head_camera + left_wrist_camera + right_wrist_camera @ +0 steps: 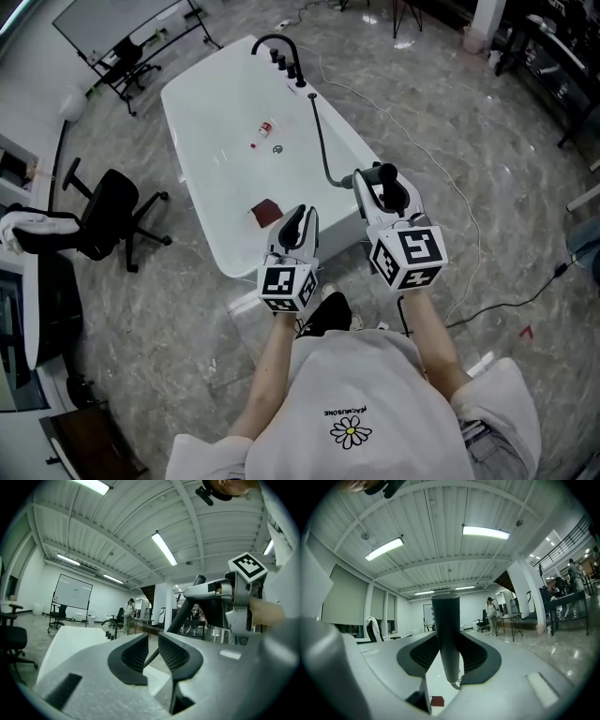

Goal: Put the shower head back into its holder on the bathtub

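Head view, going left to right: one black office chair (pixel 105 220) out on the floor, then one white bathtub (pixel 211 103) with a single black faucet (pixel 275 42) at the far end and a short row of black knobs (pixel 288 66) next to it (too small for me to count properly). Inside the tub I count three little things: a small red-and-white item (pixel 265 127), the round drain (pixel 277 149) and one dark red square (pixel 266 212).

Then the two grippers, side by side at the tub's near end. The left gripper (pixel 300 220) has its jaws only a narrow bit apart, and its own view shows nothing pinched in there, just the hose running past behind the gap. The right gripper (pixel 378 190) is clamped on the shower head (pixel 446 620), gripping the dark handle, which stands upright between the pads. So the shower head is up in the air near the tub's near-right corner, with one black hose (pixel 321 141) trailing back along the tub's right rim.
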The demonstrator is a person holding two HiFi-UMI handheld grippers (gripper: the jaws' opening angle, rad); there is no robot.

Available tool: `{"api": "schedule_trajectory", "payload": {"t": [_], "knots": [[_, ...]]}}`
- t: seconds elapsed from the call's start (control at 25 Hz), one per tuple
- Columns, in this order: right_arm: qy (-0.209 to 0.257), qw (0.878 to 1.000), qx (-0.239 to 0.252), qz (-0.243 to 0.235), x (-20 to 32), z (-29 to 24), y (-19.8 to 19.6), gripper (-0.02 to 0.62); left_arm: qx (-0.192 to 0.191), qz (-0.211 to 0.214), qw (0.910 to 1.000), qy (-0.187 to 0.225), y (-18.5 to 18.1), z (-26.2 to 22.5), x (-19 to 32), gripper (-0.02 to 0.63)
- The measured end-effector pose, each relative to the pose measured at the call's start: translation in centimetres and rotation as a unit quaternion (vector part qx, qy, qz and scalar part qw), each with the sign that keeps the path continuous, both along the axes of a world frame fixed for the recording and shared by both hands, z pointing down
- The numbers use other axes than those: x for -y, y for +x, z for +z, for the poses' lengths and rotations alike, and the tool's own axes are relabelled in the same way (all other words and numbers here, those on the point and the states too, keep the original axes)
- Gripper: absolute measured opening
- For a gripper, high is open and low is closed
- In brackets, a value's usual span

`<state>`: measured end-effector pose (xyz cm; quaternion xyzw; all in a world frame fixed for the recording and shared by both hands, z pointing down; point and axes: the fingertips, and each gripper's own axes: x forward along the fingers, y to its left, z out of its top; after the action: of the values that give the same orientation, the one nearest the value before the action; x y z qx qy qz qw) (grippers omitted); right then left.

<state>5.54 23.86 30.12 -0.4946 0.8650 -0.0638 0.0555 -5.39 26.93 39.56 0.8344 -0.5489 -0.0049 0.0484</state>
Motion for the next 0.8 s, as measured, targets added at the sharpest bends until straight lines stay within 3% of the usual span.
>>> {"api": "schedule_trajectory", "payload": {"t": [0.24,0.48,0.8], "knots": [[0.003,1.000,-0.003,-0.005,6.4,0.2,-0.3,0.138,0.014,0.032,0.9987,-0.038,2.1,5.6,7.6,0.092],[0.003,1.000,-0.023,-0.021,16.5,-0.9,-1.8,0.138,0.007,0.015,0.9953,-0.096,1.4,11.7,18.5,0.097],[0.014,0.998,-0.030,-0.048,28.4,-4.0,-4.1,0.138,0.016,0.015,0.9914,-0.129,1.4,14.9,30.8,0.129]]}}
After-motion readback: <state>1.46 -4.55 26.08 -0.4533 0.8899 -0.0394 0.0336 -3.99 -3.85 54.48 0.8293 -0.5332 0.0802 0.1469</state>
